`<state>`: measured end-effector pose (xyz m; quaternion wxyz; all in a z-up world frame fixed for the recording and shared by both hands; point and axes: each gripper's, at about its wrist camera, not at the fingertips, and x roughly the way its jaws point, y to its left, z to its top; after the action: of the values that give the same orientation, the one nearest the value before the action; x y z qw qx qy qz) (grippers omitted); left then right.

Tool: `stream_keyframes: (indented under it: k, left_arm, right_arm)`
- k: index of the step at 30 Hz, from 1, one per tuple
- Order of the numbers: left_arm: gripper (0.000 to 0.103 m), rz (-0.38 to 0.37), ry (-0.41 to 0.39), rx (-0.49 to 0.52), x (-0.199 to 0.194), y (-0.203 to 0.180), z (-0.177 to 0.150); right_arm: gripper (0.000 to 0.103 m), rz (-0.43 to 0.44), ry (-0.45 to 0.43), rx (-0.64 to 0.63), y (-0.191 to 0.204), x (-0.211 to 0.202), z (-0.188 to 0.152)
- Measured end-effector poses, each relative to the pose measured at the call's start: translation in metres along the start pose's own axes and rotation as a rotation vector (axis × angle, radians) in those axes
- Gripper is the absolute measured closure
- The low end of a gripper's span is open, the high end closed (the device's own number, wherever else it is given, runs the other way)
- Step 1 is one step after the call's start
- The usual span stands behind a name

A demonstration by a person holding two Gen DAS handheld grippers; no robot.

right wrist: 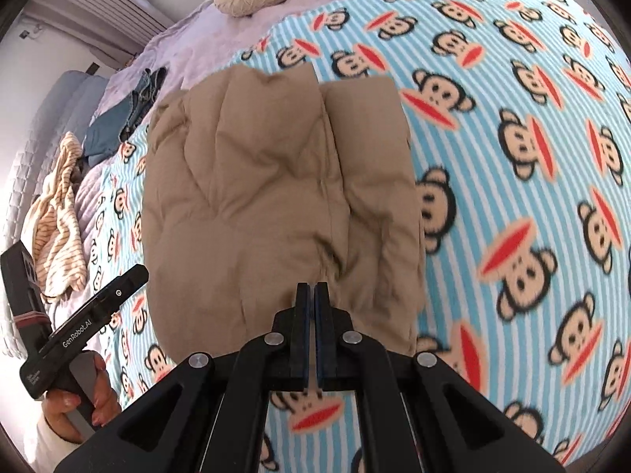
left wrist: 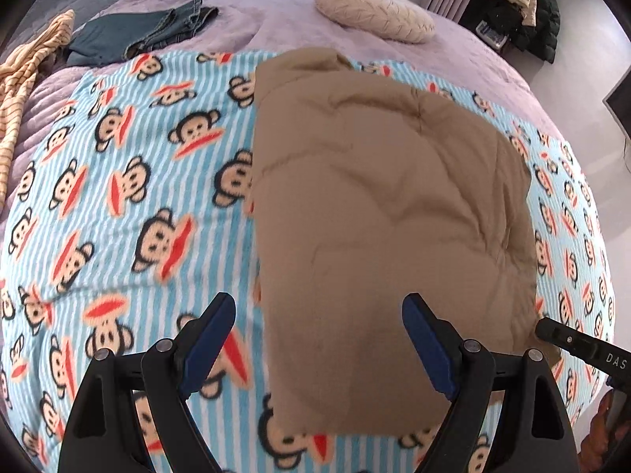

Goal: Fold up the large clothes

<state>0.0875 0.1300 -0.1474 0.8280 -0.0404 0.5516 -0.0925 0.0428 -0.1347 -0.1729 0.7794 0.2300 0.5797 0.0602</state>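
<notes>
The bed [left wrist: 276, 19] is covered with a lilac quilted spread. On it lies a fleece blanket [left wrist: 130, 197] with light blue and white stripes and monkey faces, which takes most of the near part. On this blanket lies a tan padded garment [left wrist: 374, 197], folded into a thick rectangle (its surface is puffy and creased). Directly on the lilac spread, beyond the blanket, are a cream textured cushion [left wrist: 374, 12], some folded blue jeans [left wrist: 146, 35], and a crumpled striped yellow and white cloth [left wrist: 27, 75] at the edge.
</notes>
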Motion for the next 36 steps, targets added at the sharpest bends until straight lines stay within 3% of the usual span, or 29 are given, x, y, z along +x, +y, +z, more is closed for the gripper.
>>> stream_keyframes:
  k: [8, 18, 26, 36]
  left_arm:
    - [0.016, -0.004, 0.054, -0.009, -0.011, 0.01, -0.029]
    - [0.015, -0.018, 0.076, 0.008, -0.026, 0.012, -0.035]
    - [0.016, -0.026, 0.04, 0.014, -0.052, 0.003, -0.036]
    - [0.015, 0.047, 0.007, -0.01, -0.081, -0.012, -0.043]
  right_arm:
    - [0.101, -0.038, 0.033, 0.023, 0.0, -0.007, -0.02]
    - [0.101, -0.069, 0.036, 0.035, 0.008, -0.023, -0.03]
    - [0.101, -0.078, 0.031, -0.024, 0.026, -0.039, -0.028]
    - [0.101, -0.036, 0.002, -0.064, 0.031, -0.06, -0.026]
